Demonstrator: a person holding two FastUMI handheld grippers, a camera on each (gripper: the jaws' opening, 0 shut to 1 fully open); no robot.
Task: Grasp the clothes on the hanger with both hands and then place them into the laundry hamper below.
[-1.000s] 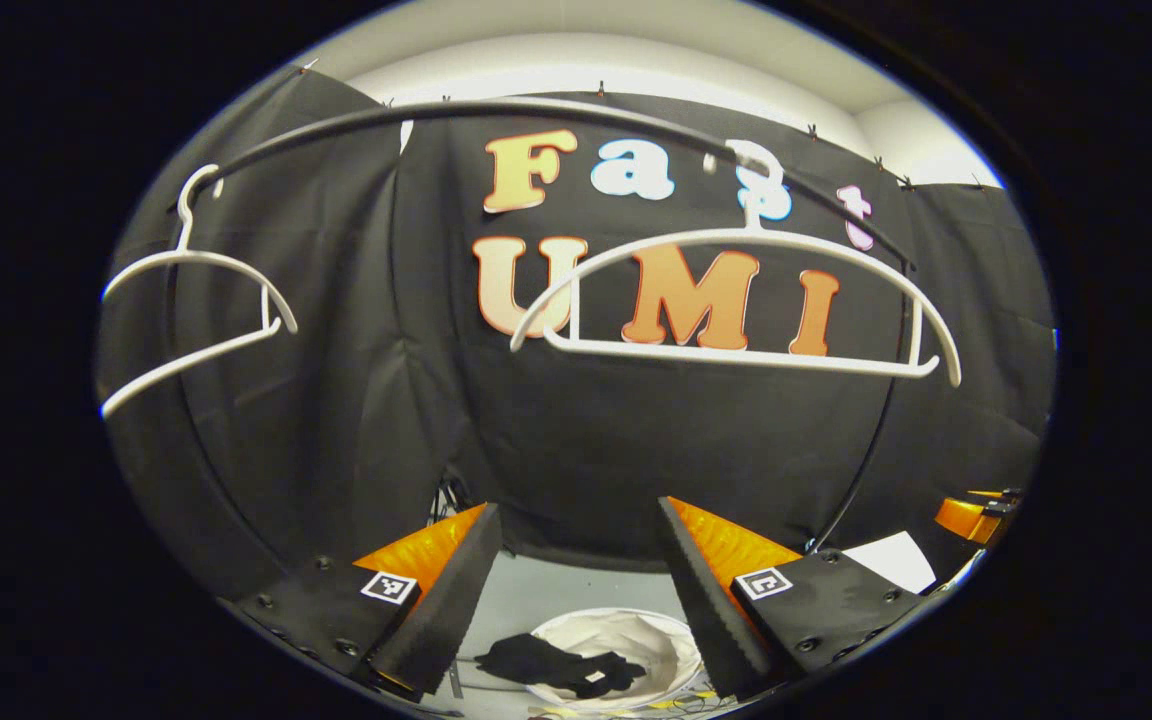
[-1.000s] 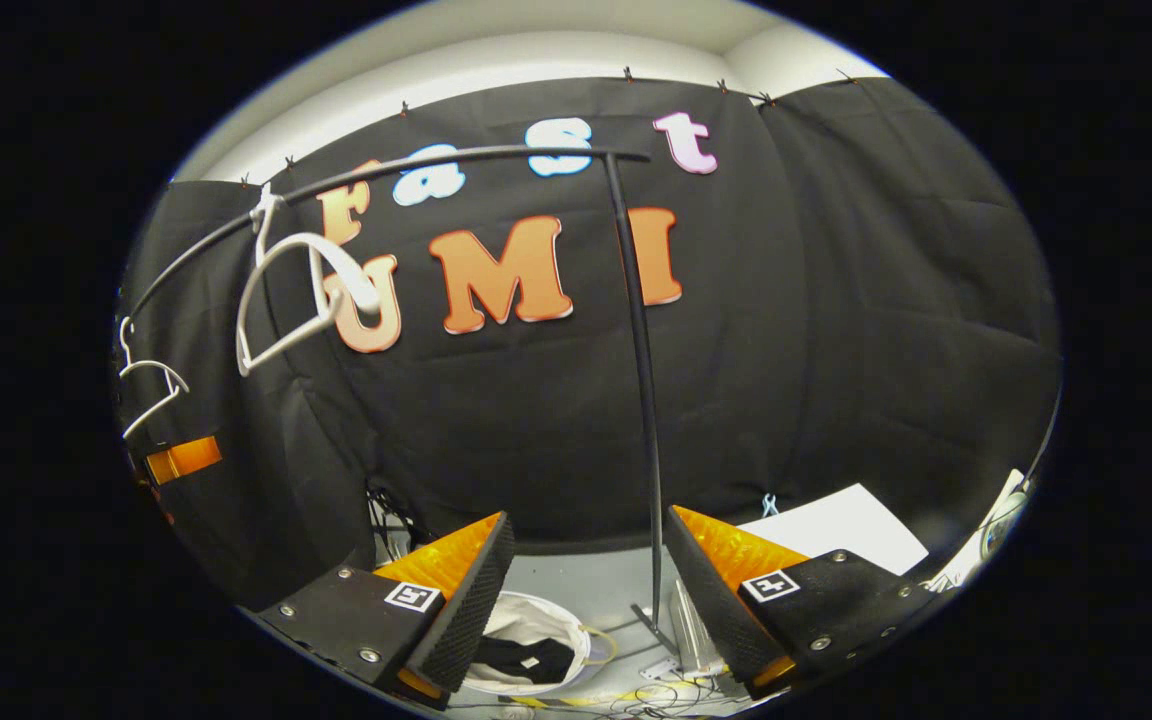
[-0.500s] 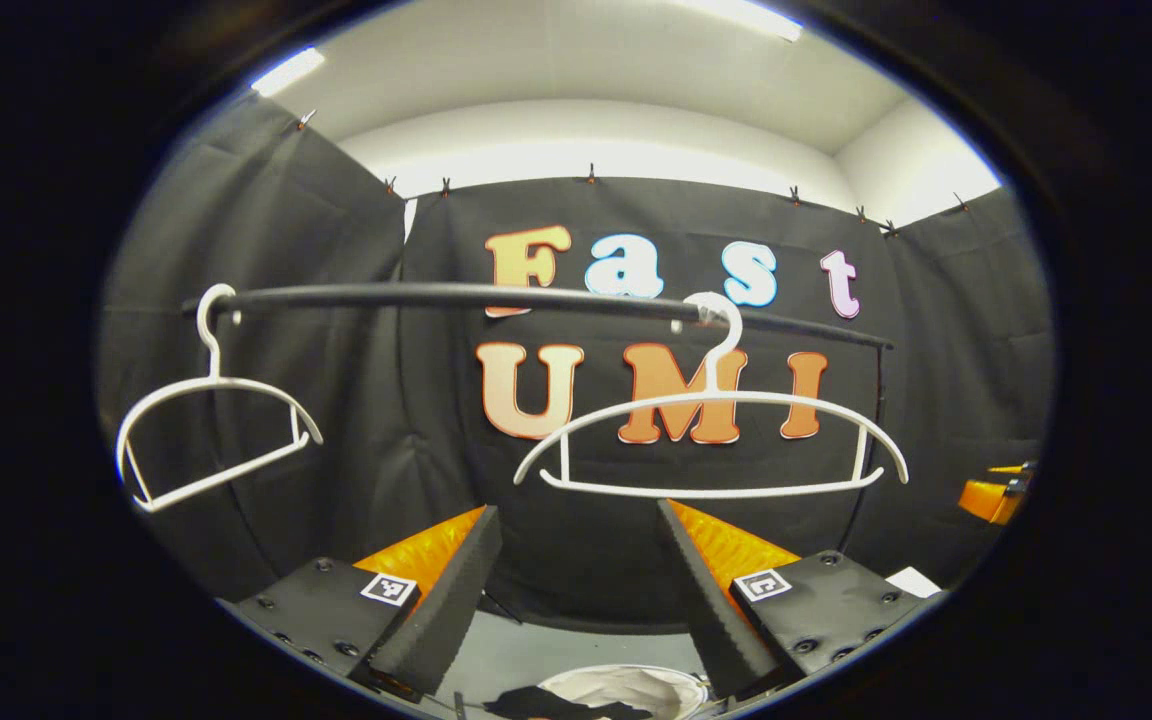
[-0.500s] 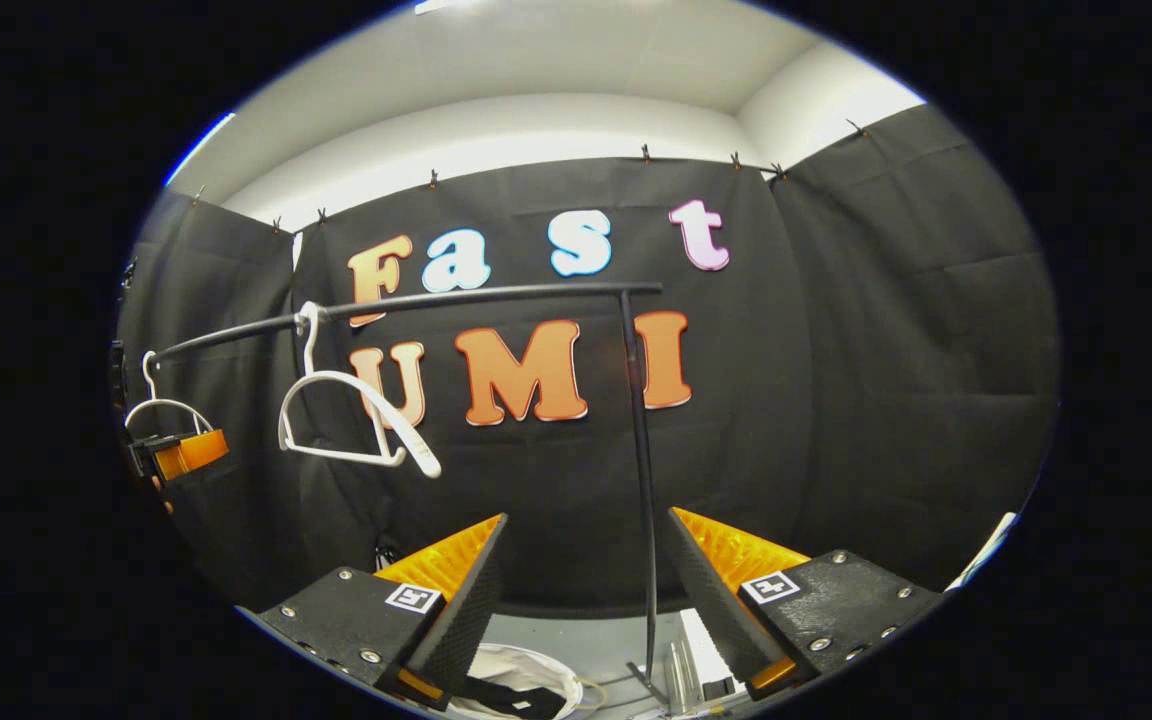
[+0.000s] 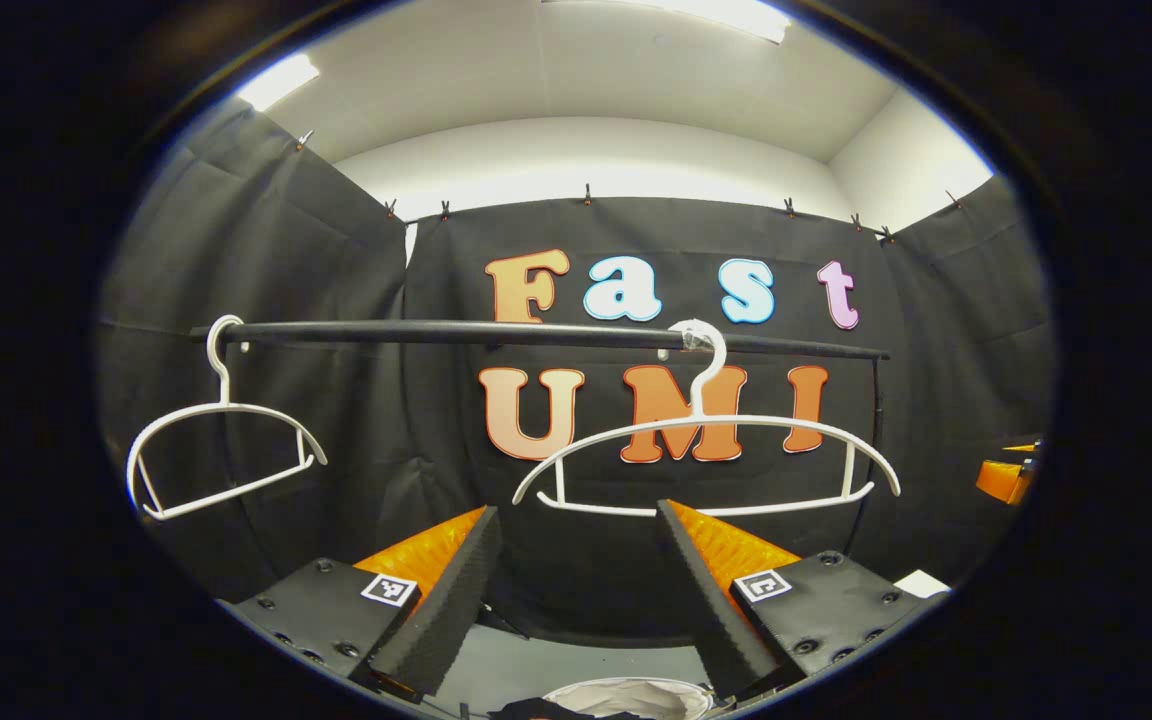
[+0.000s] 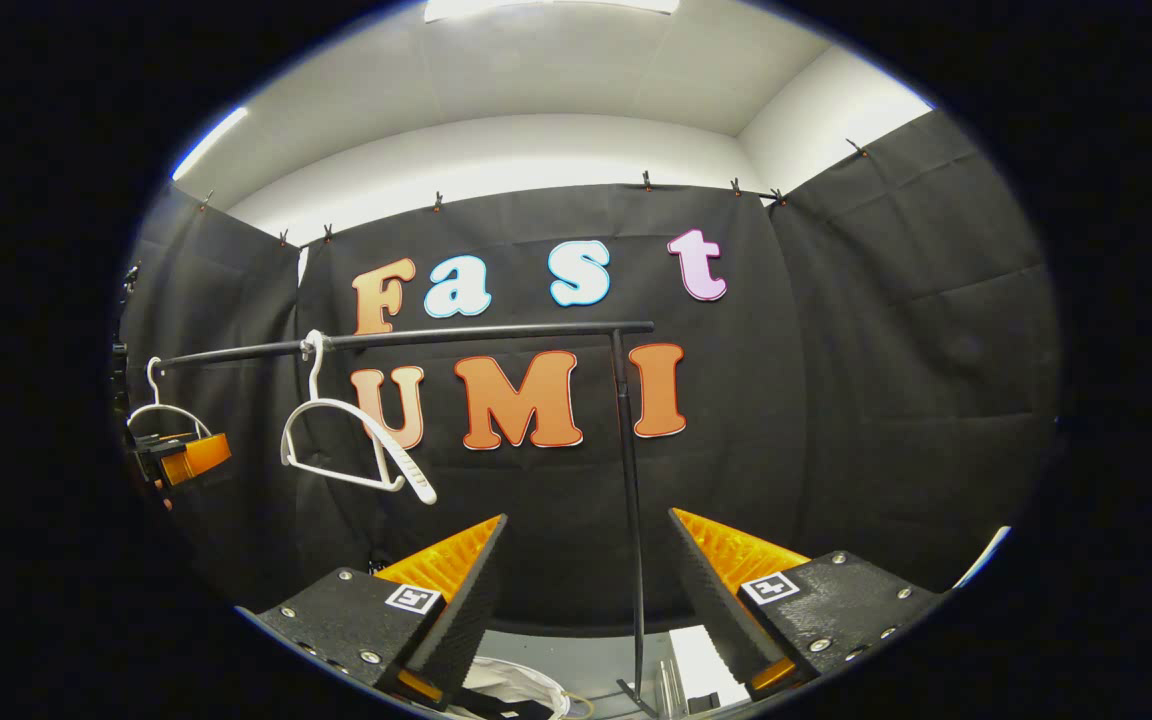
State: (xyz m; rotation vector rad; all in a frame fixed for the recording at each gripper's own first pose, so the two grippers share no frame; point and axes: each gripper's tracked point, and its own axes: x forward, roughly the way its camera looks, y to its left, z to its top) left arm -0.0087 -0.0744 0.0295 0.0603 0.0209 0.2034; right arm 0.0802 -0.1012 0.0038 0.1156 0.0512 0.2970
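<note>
Two bare white hangers hang on the black rail (image 5: pixel 536 333): one at the left (image 5: pixel 221 440), one in the middle (image 5: pixel 706 460). My left gripper (image 5: pixel 576 590) is open and holds nothing, level with the lower bar of the middle hanger. Far below, the white hamper's rim (image 5: pixel 636 692) peeks in with dark clothes (image 5: pixel 526 710) inside. My right gripper (image 6: pixel 586 600) is also open with nothing in it, facing the rack's upright post (image 6: pixel 629 500). From there the nearer hanger (image 6: pixel 356 440) swings at the left, and the left gripper (image 6: pixel 181 458) shows beyond it. The hamper (image 6: pixel 526 692) lies low left.
The rack's post stands close in front of the right gripper, with its foot (image 6: pixel 636 695) on the grey floor. A white sheet (image 6: pixel 701 665) lies beside it. The right gripper (image 5: pixel 1006 478) shows at the far right of the left gripper view.
Both grippers have lifted and tipped upward: rail and hangers slid lower in both views, and the hamper with the clothes sank to the bottom edge. Both stayed open.
</note>
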